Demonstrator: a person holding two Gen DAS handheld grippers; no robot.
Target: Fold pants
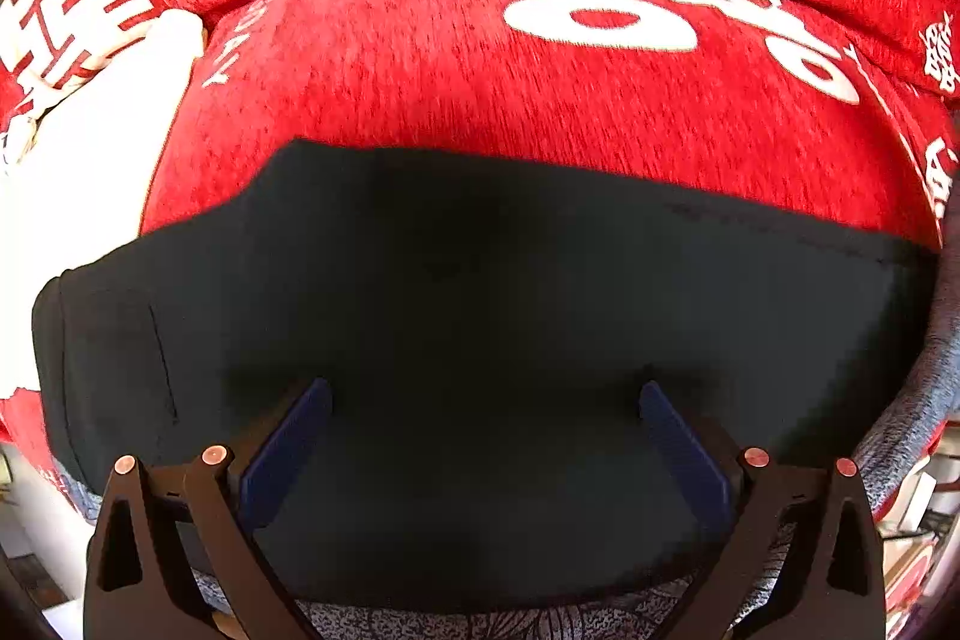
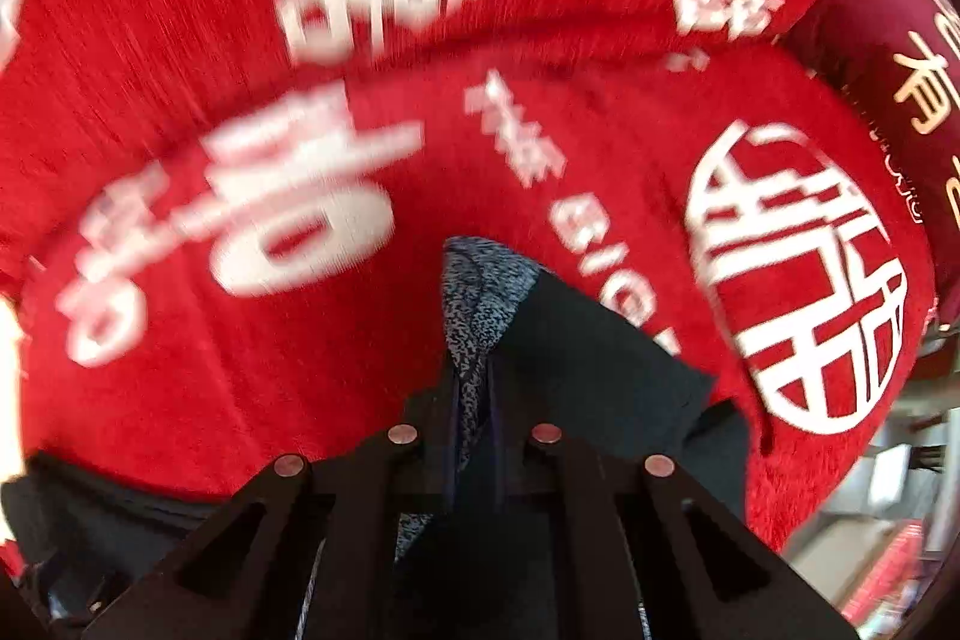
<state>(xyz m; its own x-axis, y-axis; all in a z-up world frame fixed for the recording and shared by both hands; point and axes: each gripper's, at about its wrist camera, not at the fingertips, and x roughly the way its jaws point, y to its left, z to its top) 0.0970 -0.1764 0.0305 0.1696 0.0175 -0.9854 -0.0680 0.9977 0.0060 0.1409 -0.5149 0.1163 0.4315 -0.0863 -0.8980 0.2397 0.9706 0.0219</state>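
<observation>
Red plush cover (image 1: 420,100) with white characters filled the ground ahead of both sets of jaws; a fold or raised back ran across its far side. Bare red lay open beyond the left jaws and to the left of the right jaws.

Pants (image 1: 480,310), dark, lay flat on the cover, directly under and ahead of the left gripper (image 1: 485,436). Their far edge ran straight across ahead of the jaws, dropping at a corner toward the left. Mottled grey lining (image 1: 912,400) showed past the right edge and below the near edge.

Left jaws stood wide, blue pads (image 1: 288,454) apart, nothing between them, over the dark cloth; contact not clear.

Right gripper (image 2: 477,436) had its jaws closed narrow on a pinched ridge of the pants (image 2: 588,352), grey lining (image 2: 474,292) rising just ahead of the tips, dark cloth draping off to the right. View motion-blurred.

Dark red cushion (image 2: 900,58) with gold characters sat far right of the right jaws.
</observation>
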